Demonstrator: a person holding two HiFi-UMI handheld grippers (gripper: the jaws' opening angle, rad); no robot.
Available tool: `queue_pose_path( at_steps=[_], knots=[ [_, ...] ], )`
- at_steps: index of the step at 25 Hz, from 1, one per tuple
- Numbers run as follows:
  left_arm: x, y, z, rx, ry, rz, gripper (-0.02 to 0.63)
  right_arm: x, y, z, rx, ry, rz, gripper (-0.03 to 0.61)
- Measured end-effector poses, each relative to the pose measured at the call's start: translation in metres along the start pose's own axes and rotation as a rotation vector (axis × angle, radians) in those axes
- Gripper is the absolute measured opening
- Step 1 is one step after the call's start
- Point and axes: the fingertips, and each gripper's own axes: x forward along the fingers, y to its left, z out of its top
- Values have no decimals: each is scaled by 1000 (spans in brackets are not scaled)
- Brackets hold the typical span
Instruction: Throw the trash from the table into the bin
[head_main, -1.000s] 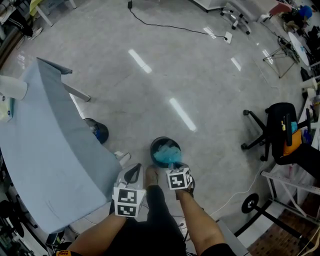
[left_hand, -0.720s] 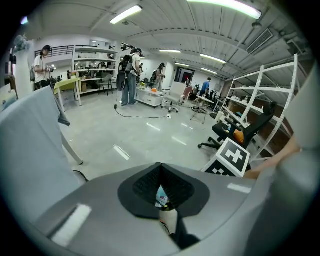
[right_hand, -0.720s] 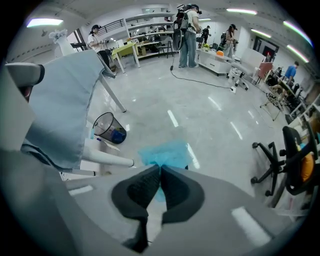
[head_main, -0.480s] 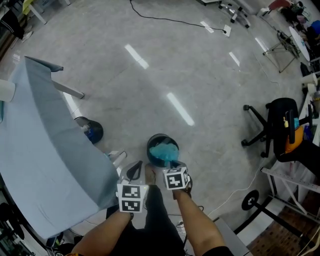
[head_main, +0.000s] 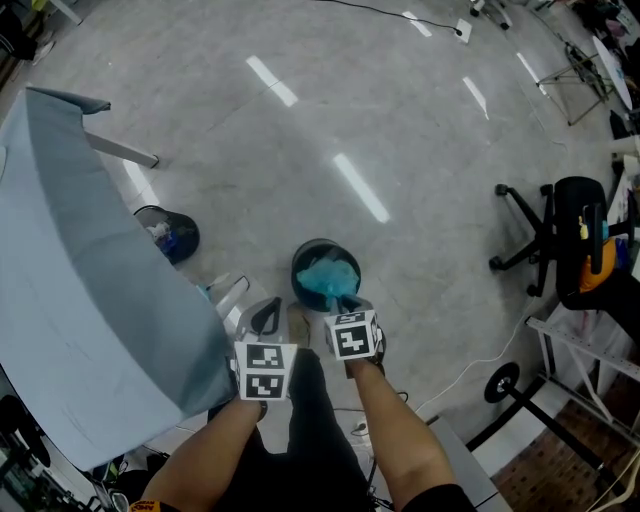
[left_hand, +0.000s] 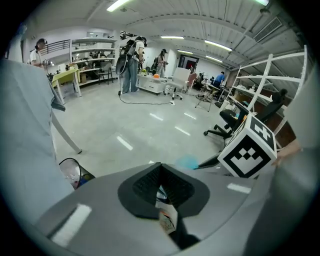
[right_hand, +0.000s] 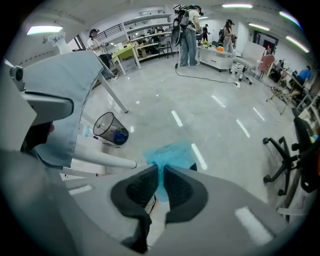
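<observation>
A round black bin (head_main: 298, 266) stands on the floor just ahead of my feet. A crumpled blue plastic sheet (head_main: 325, 278) hangs into it, and my right gripper (head_main: 340, 300) is shut on the sheet's upper edge. In the right gripper view the blue sheet (right_hand: 172, 152) runs up between the pads of the right gripper (right_hand: 161, 176); the jaws have just been opening slightly, with the sheet still pinched. My left gripper (head_main: 268, 318) hangs beside it, left of the bin. In its own view the left gripper (left_hand: 160, 172) is shut with nothing held.
The table (head_main: 70, 270), draped in grey-blue cloth, fills the left side. A wire mesh bin (head_main: 165, 235) with some trash stands by the table's edge. An office chair (head_main: 575, 235) and wheeled frames stand at the right. People stand far off across the room.
Both grippers have sunk toward the floor, the left more than the right. The blue sheet has come down with the right gripper over the black bin.
</observation>
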Motion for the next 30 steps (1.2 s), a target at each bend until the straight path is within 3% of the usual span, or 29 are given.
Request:
queue_pose_path(
  at_steps=[8, 15, 30],
  knots=[
    [-4, -4, -5, 3, 7, 3, 8, 2, 11, -10, 13, 38, 52, 87],
    [-25, 1, 3, 2, -5, 9, 8, -22, 19, -18, 25, 28, 41, 97],
    [-111, -11, 55, -31, -114, -14, 8, -162, 40, 30, 61, -215, 2, 78]
  ],
)
